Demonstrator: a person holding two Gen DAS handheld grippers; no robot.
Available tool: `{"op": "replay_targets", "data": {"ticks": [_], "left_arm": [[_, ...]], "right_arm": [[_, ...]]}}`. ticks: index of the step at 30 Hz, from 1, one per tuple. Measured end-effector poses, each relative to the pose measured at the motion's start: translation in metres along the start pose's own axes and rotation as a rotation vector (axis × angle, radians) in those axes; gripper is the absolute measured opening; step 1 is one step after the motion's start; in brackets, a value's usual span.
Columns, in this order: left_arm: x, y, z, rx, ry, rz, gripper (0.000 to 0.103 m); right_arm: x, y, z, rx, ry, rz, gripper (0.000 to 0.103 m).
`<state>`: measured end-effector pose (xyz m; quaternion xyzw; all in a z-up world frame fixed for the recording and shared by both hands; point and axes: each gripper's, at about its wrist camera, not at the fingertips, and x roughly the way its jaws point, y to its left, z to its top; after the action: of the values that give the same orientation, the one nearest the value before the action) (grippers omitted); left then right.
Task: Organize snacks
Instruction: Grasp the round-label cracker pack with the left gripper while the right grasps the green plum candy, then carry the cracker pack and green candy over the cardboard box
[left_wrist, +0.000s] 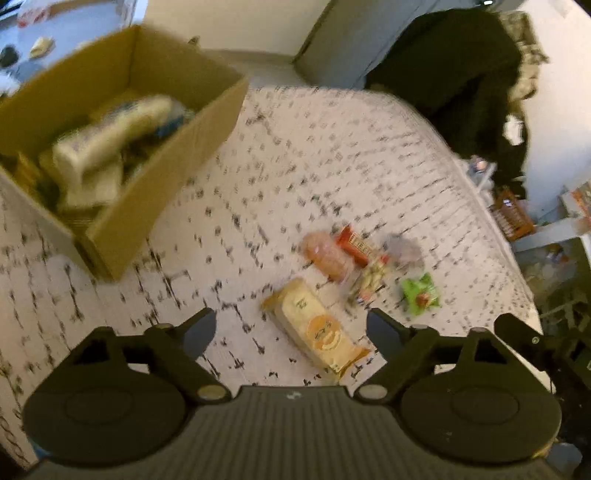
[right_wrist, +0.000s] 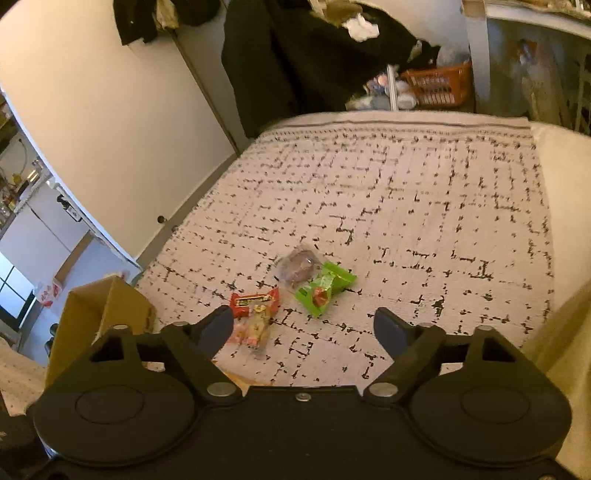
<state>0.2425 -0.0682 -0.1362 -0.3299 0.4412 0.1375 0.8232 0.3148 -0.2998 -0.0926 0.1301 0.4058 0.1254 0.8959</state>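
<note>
Both hand-held grippers, left (left_wrist: 291, 330) and right (right_wrist: 303, 328), hang spread and empty. Loose snacks (left_wrist: 347, 266) lie clustered on the bed (left_wrist: 332, 155), well apart from the cardboard box (left_wrist: 177, 162), likely their destination.

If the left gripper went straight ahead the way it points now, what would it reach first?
Most likely the long yellow snack packet, which lies on the patterned bedspread between the open left gripper fingers. Depth is hard to judge in the blurred fisheye view.
</note>
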Motion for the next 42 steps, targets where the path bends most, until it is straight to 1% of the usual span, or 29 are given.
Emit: {"op": "replay_targets", "data": {"ticks": [2,5,8,10,13,15,18,21,23,24,26,29,31,32,34,35,36,38,39,41,42], "left_arm": [[0.013,-0.001,-0.001,-0.024,0.020,0.016,0.082],[0.028,-0.010,-0.004,-0.018,0.013,0.051,0.082],[0.046,-0.016,-0.006,-0.032,0.024,0.094,0.082],[0.057,-0.021,-0.009,-0.032,0.033,0.123,0.082],[0.063,-0.029,-0.014,-0.007,0.016,0.170,0.082],[0.064,-0.032,-0.015,-0.002,0.020,0.194,0.082],[0.067,-0.036,-0.016,0.026,0.033,0.224,0.080],[0.067,-0.039,-0.018,0.052,0.035,0.260,0.069],[0.067,-0.036,-0.018,0.056,0.036,0.277,0.054],[0.065,-0.034,-0.018,0.059,0.037,0.280,0.051],[0.062,-0.030,-0.017,0.070,0.033,0.287,0.034],[0.057,-0.019,-0.011,0.033,0.028,0.242,0.034],[0.052,-0.017,-0.008,0.053,0.001,0.243,0.034],[0.048,-0.015,-0.007,0.045,-0.003,0.230,0.034],[0.043,-0.011,-0.002,0.038,-0.006,0.215,0.034],[0.040,-0.010,0.000,0.043,-0.012,0.212,0.034],[0.037,-0.009,0.002,0.039,-0.014,0.206,0.034],[0.031,-0.007,0.006,0.025,-0.018,0.198,0.034],[0.027,-0.007,0.007,0.025,-0.027,0.193,0.034],[0.018,-0.007,0.010,0.030,-0.047,0.178,0.034],[0.014,-0.006,0.010,0.025,-0.051,0.173,0.034]], "right_arm": [[0.010,-0.002,0.001,-0.003,0.010,0.006,0.080],[0.024,-0.003,0.002,-0.025,0.024,0.015,0.079],[0.037,-0.003,-0.003,-0.047,0.042,0.024,0.072],[0.044,-0.004,-0.004,-0.056,0.048,0.027,0.071],[0.057,-0.010,-0.001,-0.040,0.052,0.005,0.070],[0.064,-0.014,0.002,-0.026,0.050,0.002,0.066],[0.074,-0.016,0.004,-0.027,0.045,0.001,0.064],[0.085,-0.017,0.005,-0.024,0.057,0.004,0.058],[0.091,-0.017,0.006,-0.024,0.053,0.002,0.058],[0.093,-0.016,0.007,-0.024,0.052,-0.004,0.058],[0.099,-0.015,0.010,-0.019,0.047,0.000,0.058],[0.110,-0.014,0.014,0.001,0.042,-0.026,0.058],[0.119,-0.013,0.014,-0.008,0.032,-0.067,0.058],[0.124,-0.013,0.014,-0.006,0.042,-0.077,0.058],[0.128,-0.010,0.011,-0.027,0.039,-0.091,0.054],[0.129,-0.007,0.010,-0.062,0.045,-0.114,0.043],[0.129,-0.004,0.009,-0.082,0.059,-0.128,0.027],[0.126,0.000,0.009,-0.105,0.088,-0.137,0.026],[0.123,0.004,0.007,-0.137,0.097,-0.145,0.024],[0.115,0.013,0.002,-0.182,0.101,-0.150,0.024],[0.109,0.017,0.000,-0.200,0.100,-0.140,0.024]]}}
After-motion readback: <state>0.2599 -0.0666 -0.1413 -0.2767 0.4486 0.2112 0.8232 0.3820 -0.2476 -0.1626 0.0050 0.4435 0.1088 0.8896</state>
